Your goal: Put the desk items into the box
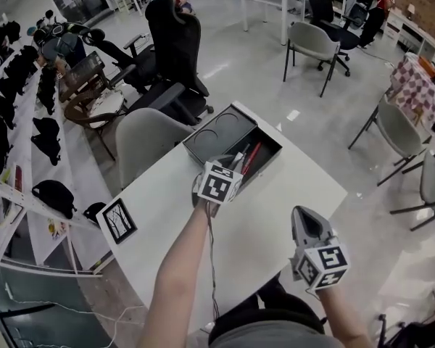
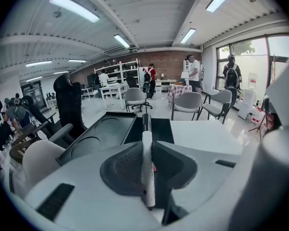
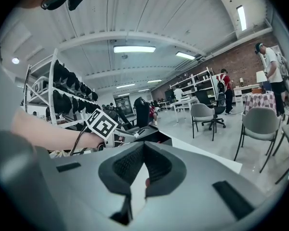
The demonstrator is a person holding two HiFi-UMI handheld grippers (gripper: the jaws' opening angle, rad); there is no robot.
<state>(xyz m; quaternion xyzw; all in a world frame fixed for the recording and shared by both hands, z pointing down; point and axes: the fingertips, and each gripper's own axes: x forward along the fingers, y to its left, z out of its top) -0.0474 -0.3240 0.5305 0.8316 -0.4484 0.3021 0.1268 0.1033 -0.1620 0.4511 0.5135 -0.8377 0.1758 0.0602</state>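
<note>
1. At the far edge of the counter (image 1: 275, 201), the black box (image 1: 203, 140) stands open. Its deeper compartment already holds a red pen (image 1: 251, 156) and a few dark, slim items beside it.
2. The left hand-held gripper (image 2: 146, 147) hangs over that compartment, pinching a white marker (image 2: 148, 182) with a dark cap between its pads. The marker points forward toward the box and is not yet inside it.
3. The right hand-held gripper (image 3: 143, 144) is at the counter's right side, well apart from the box. Its jaws are pressed together with nothing between them.
4. Judging from how things lie, the task is nearly done.
   - Apart from the held marker, the only thing on the bare counter is a square black-and-white tag card (image 1: 119, 220) near the left corner.
   - That card is probably a tracking marker rather than a desk item.
   - Lowering the marker into the box and letting it go looks like the main step left.
5. Several things are hidden or hard to make out.
   - The left hand-held gripper and its cube cover part of the compartment in the head view, so the items inside cannot be counted.
   - The counter's near edge is behind the arms and body.
   - A small reddish spot behind the right jaws is too small to name.
</note>
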